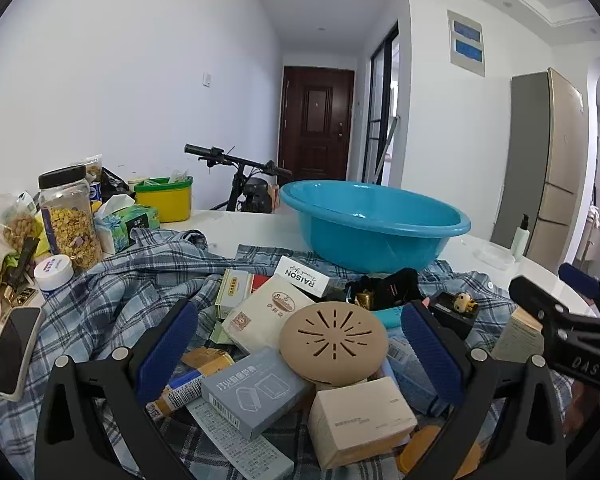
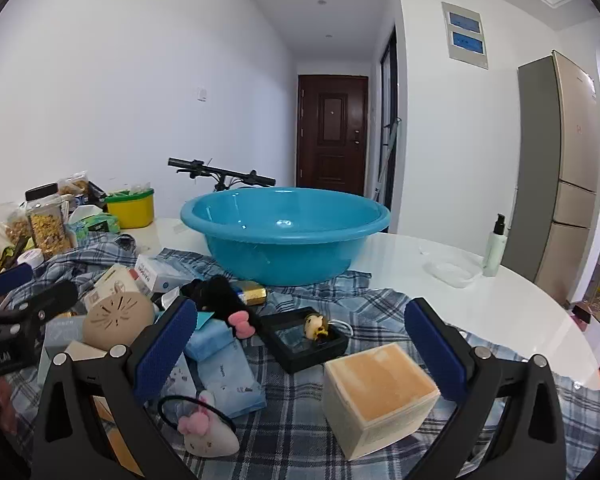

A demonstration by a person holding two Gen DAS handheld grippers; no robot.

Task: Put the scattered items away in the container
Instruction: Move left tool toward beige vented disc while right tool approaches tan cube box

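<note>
Left wrist view gives you the blue basin [image 1: 374,226] standing upright on the white table [image 1: 252,224], its near edge resting on the checked cloth [image 1: 112,292] behind the heap of scattered things; its inside looks bare from here. In front of it lie a round tan disc [image 1: 334,340] with slots cut in a starburst, a grey box [image 1: 256,390], a beige box [image 1: 360,420], a cream packet [image 1: 266,316] and a white RAISON carton [image 1: 306,280], all piled touching one another.

Your left gripper [image 1: 298,354] has its blue-padded fingers [image 1: 166,350] spread wide, and the disc sits between them (no pad presses on it, and nothing is held).

In the right wrist view the basin [image 2: 286,236] is straight ahead, well beyond the jaws. Your right gripper [image 2: 300,350] is likewise spread as far as it goes, empty, with a cube-shaped box [image 2: 380,394] with an orange-tan top lying low between its fingers [image 2: 432,354], not touching either pad. Nearer the left finger are a black tray [image 2: 304,342] carrying a small figurine [image 2: 316,326], a pale blue pouch [image 2: 228,380] and a pink-and-white plush toy [image 2: 208,430].
</note>
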